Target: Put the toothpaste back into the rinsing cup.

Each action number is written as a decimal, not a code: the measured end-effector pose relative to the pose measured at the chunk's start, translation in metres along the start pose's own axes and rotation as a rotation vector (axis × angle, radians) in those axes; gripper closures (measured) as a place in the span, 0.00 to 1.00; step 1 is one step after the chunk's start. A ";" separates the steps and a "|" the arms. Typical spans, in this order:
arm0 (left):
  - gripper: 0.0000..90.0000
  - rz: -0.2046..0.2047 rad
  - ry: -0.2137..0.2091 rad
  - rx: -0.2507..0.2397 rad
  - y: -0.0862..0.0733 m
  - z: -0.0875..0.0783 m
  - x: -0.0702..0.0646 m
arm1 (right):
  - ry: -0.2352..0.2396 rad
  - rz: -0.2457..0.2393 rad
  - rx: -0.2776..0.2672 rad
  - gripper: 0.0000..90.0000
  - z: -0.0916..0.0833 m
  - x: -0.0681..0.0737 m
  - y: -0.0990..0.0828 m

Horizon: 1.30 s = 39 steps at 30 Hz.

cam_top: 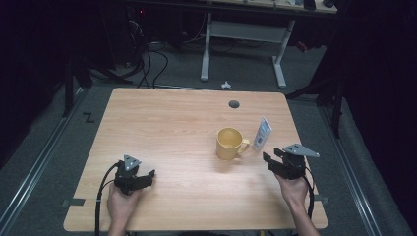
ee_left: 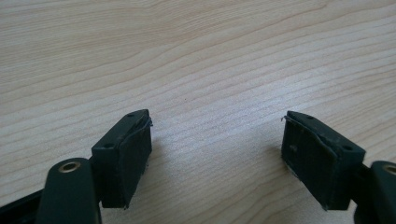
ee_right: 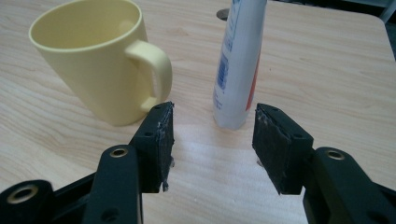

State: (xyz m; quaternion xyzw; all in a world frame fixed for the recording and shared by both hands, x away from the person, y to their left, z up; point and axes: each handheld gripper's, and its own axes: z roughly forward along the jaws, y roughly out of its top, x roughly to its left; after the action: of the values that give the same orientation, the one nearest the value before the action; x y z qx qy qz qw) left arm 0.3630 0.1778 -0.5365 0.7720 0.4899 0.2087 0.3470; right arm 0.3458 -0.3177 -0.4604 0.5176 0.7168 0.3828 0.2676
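White tube (ee_right: 238, 65) standing upright on its cap on the wooden table (cam_top: 172, 128), blue print block and red patch down its side, lettering too small to read; no brand legible. Yellow mug (ee_right: 100, 56) just beside tube, apart from it, handle turned toward tube, no print on mug. Right gripper (ee_right: 212, 140) released, jaws apart, nothing between pads, aimed at tube base, tube just ahead and not touched. Left gripper (ee_left: 217, 144) released too, jaws wide over bare wood grain, nothing held. High view places mug (cam_top: 229, 143) and tube (cam_top: 261, 133) right of table centre, right gripper (cam_top: 282, 164) near them at the right edge, left gripper (cam_top: 133, 177) well apart at front left, round grommet (cam_top: 234, 104) near far edge. Right gripper view gives tube markings and mug's empty inside, not legible from above.
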 end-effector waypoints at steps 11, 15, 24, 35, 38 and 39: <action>0.27 0.000 0.000 0.000 0.000 0.000 0.000 | -0.018 0.014 -0.001 0.51 0.012 -0.005 0.020; 0.27 0.000 0.000 0.001 0.000 0.000 0.000 | -0.017 0.026 0.000 0.50 0.018 -0.008 0.024; 0.27 -0.001 0.000 0.002 0.000 0.000 0.000 | -0.018 0.062 0.008 0.47 0.026 -0.013 0.032; 0.27 -0.001 0.000 0.002 0.000 0.000 0.000 | -0.030 0.043 0.015 0.48 0.037 -0.013 0.055; 0.27 -0.002 0.000 0.002 0.000 0.000 0.000 | -0.036 0.048 0.015 0.49 0.041 -0.015 0.059; 0.27 -0.001 0.000 0.002 0.000 0.000 0.000 | -0.038 0.055 0.020 0.49 0.042 -0.015 0.059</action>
State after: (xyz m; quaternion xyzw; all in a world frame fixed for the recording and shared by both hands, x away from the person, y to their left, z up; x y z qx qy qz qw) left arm 0.3631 0.1778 -0.5364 0.7720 0.4906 0.2081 0.3465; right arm 0.4154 -0.3106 -0.4353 0.5469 0.7009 0.3730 0.2656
